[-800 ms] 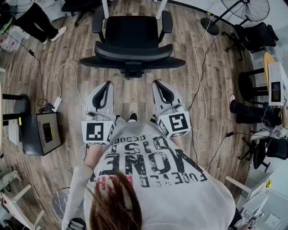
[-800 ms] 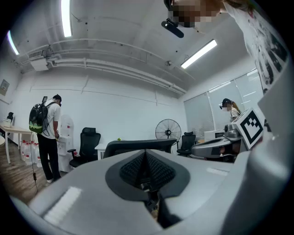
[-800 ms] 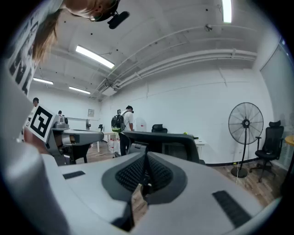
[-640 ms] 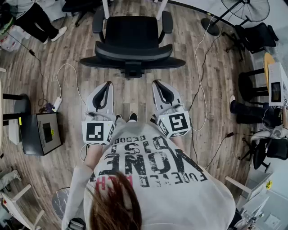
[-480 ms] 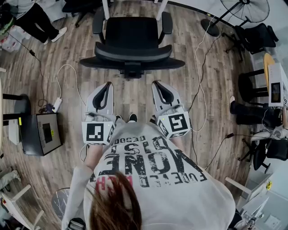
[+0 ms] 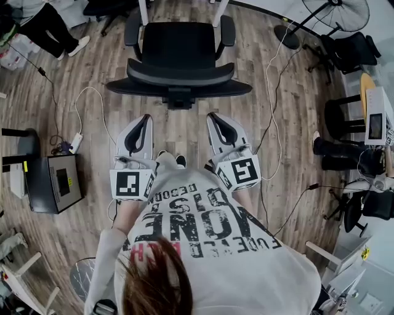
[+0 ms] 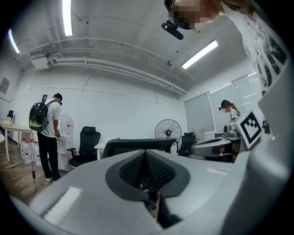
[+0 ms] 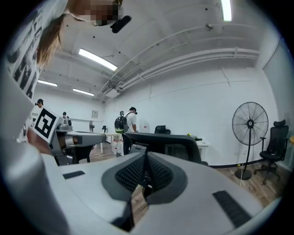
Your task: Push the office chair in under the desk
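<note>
The chair (image 6: 178, 61) stands on the wood floor (image 6: 181, 132) straight ahead of the person holding the claws. Its back is turned to them and its seat points away toward the counter (image 8: 203, 144). From overhead only two white legs of that counter show, one beside each armrest near the far end of the seat. Whether the seat has gone under the top I cannot tell from there. In the right claw view the white top shows behind the chair's back.

The left claw (image 6: 146, 117) and the right claw (image 6: 213, 115) are held side by side, about level, both aimed at the backrest. Seen from above, a strip of bare floor lies between their tips and the backrest, so neither one touches the chair. The left claw's jaws are pressed together, the ribbed pads meeting in a thin line with nothing between them. The right claw's jaws are closed the same way and are just as empty. In each claw view the top rail of the backrest runs across just beyond the closed tips.

Round about, a standing fan (image 6: 335, 12) is off to the right with a few more black chairs near it. A dark computer case (image 6: 58, 181) sits on the floor to the left, with a power strip (image 6: 76, 143) just beyond it. A person with a backpack (image 7: 46, 133) stands by the far wall on the left.
</note>
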A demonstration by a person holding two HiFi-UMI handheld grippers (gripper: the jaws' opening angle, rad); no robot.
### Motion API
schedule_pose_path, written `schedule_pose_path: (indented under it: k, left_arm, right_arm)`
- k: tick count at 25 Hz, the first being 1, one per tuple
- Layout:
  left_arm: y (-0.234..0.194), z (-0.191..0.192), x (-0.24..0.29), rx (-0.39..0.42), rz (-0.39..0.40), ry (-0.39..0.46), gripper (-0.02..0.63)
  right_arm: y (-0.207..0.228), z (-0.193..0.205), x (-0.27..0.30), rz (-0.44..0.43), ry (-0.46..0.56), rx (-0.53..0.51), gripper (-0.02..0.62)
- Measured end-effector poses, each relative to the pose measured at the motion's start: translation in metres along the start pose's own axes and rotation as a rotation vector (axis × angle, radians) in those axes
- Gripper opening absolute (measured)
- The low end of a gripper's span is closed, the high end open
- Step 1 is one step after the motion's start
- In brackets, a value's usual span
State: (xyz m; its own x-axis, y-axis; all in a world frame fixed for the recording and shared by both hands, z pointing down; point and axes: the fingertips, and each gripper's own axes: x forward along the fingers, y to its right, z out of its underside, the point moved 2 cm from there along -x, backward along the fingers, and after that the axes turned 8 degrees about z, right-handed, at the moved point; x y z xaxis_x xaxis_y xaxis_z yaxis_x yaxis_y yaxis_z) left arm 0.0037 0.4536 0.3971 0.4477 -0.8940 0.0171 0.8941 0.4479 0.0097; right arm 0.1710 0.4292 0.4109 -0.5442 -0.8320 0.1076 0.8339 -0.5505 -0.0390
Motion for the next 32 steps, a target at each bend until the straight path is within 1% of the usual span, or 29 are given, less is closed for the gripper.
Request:
schedule_pose_path:
  k: [4, 7, 12, 15, 19, 23, 26, 29, 32]
  left_arm:
    - [-0.012, 0.003, 0.006, -0.01, -0.001, -0.004, 0.012]
    - [-0.025, 0.007, 0.012, -0.017, 0.012, -0.009, 0.013]
    - [-0.074, 0.014, 0.037, -0.032, 0.062, -0.028, 0.012]
    - [-0.089, 0.016, 0.044, -0.027, 0.085, -0.041, 0.012]
    - [-0.096, 0.024, 0.053, -0.023, 0.123, -0.053, 0.012]
    - [-0.093, 0.028, 0.06, -0.02, 0.169, -0.077, 0.013]
    - [-0.088, 0.028, 0.062, -0.003, 0.191, -0.093, 0.014]
    - [-0.087, 0.029, 0.063, 0.011, 0.195, -0.105, 0.013]
    - [-0.091, 0.031, 0.06, 0.015, 0.181, -0.114, 0.012]
  right_arm:
    - [0.001, 0.0, 0.008, 0.008, -0.011, -0.001, 0.023]
    - [0.002, 0.007, 0.017, 0.025, -0.028, 0.015, 0.023]
    - [0.002, 0.01, 0.062, 0.054, -0.075, 0.018, 0.023]
    - [0.004, 0.014, 0.07, 0.093, -0.095, 0.032, 0.023]
    - [0.007, 0.024, 0.072, 0.153, -0.125, 0.033, 0.023]
    - [0.005, 0.027, 0.073, 0.165, -0.145, 0.037, 0.023]
    - [0.007, 0.028, 0.071, 0.176, -0.163, 0.013, 0.023]
    - [0.011, 0.026, 0.071, 0.18, -0.168, 0.0, 0.023]
    - [0.011, 0.025, 0.075, 0.172, -0.172, -0.009, 0.023]
